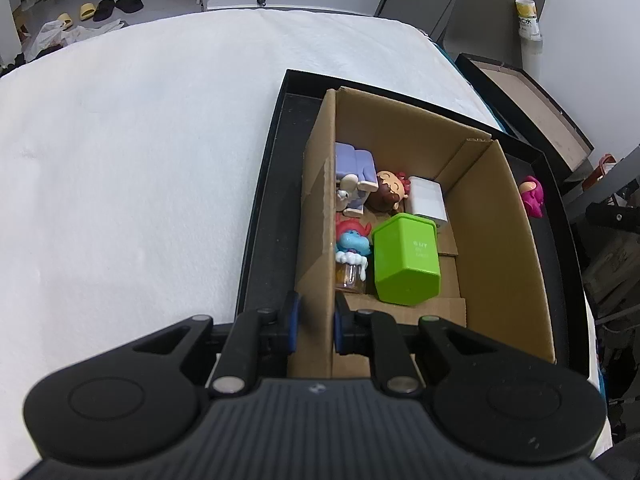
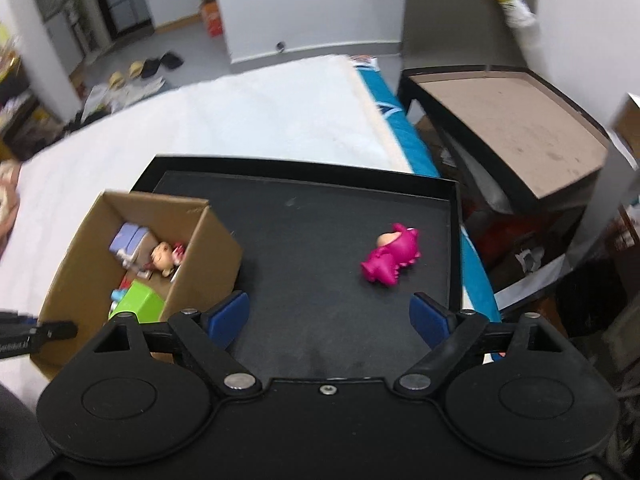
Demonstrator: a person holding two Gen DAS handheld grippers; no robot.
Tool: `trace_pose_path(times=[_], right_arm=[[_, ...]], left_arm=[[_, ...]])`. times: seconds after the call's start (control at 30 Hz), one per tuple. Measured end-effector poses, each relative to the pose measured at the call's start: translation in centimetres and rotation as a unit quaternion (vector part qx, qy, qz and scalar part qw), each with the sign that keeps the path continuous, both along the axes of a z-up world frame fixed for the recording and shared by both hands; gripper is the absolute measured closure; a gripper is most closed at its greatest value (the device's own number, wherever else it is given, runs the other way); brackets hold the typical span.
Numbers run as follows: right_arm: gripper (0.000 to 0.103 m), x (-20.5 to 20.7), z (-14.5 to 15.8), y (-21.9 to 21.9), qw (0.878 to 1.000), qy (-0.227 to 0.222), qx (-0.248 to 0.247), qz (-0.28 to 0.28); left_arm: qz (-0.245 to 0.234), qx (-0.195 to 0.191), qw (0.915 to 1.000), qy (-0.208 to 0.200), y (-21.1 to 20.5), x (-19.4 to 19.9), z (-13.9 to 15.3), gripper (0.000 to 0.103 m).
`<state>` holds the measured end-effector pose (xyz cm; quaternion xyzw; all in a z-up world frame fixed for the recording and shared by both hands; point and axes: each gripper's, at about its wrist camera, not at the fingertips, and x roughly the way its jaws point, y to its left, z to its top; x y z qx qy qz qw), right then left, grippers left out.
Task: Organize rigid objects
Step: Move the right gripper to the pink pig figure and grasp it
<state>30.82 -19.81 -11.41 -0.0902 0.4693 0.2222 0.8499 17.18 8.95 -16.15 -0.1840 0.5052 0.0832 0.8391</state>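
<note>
One stray left: a magenta plastic dinosaur-style figurine (image 2: 390,259) lies alone on the floor of the shallow black rectangular tray (image 2: 304,216); every other toy in view already sits in the box.
Worktop: white cloth-covered surface (image 1: 140,152) carries the tray, which sits at its right side.
Tray: the open brown cardboard box (image 1: 496,216) stands inside it on the left half; the right half is bare apart from the figurine.
Box contents: green plastic tub (image 1: 406,260) on its side, white block (image 1: 428,198), lilac toy sofa (image 1: 354,164), brown-haired doll head (image 1: 390,190), blue-and-red figure (image 1: 352,240).
Left tool (image 1: 314,320): pads pressed onto the near left wall of the box, one inside and one outside, steadying it.
Right tool (image 2: 328,318): spread wide, holding nothing, above the tray's near edge.
Deciding relation: the figurine lies ahead of the right tool and a little to its right, well apart from the box wall; its long axis runs diagonally, head end far-right, tail end near-left.
Nearer hand: the right, judging by both views.
Likely next move: reach forward-right and turn the wrist so the pads close across the figurine's narrow body.
</note>
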Motion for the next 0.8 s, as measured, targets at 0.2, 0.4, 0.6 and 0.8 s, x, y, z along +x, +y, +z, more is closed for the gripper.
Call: trace_pose_path(times=[0.2, 0.4, 0.6, 0.8], right_arm=[[0.012, 0.0, -1.6, -1.8, 0.998, -0.028, 0.028, -0.054], [0.010, 0.1, -3.6, -2.3, 0.993, -0.061, 0.050, -0.087], [0.006, 0.8, -5.2, -1.8, 0.985, -0.099, 0.058, -0.130], [0.006, 1.9, -6.8, -1.2, 0.985, -0.100, 0.048, -0.136]], left_arm=[[-0.002, 0.005, 1.0000, 0.001, -0.2, 0.0, 0.0, 0.088], [-0.003, 0.006, 1.0000, 0.005, -0.2, 0.1, -0.2, 0.088], [-0.002, 0.010, 0.9999, 0.007, -0.4, 0.0, -0.2, 0.088], [0.009, 0.003, 0.9999, 0.009, -0.2, 0.0, -0.3, 0.088]])
